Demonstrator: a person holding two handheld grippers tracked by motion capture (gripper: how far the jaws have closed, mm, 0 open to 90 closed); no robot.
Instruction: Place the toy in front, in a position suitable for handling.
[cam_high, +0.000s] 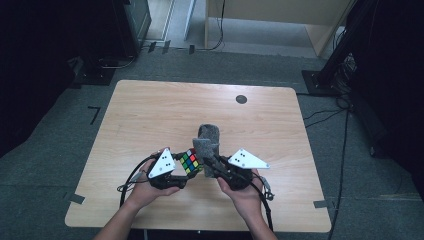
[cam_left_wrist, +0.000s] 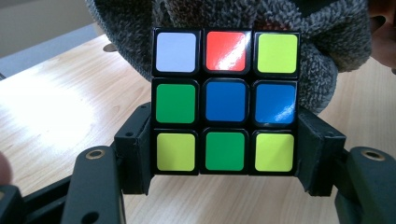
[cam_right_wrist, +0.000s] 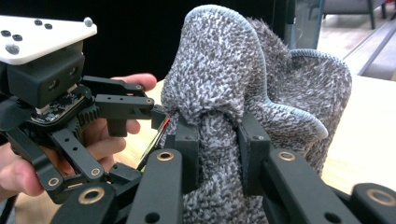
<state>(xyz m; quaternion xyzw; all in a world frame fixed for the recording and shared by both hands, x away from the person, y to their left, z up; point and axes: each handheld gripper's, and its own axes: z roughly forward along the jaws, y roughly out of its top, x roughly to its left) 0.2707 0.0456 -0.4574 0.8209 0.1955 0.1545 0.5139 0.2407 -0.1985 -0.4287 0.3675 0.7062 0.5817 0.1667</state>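
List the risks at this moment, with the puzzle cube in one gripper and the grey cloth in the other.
1. The left gripper clamps the multicoloured puzzle cube only by its lowest row, with most of it standing above the jaws, so a push from the cloth may tip or twist it out.
2. The right gripper pinches just a narrow fold of the fuzzy grey cloth, which may slip free while rubbing.
3. The two grippers sit very close; their jaws may knock together.

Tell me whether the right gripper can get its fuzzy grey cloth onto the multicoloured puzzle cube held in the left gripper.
Probably yes: the right gripper pinches the fuzzy grey cloth right beside the multicoloured puzzle cube clamped in the left gripper, with nothing between.
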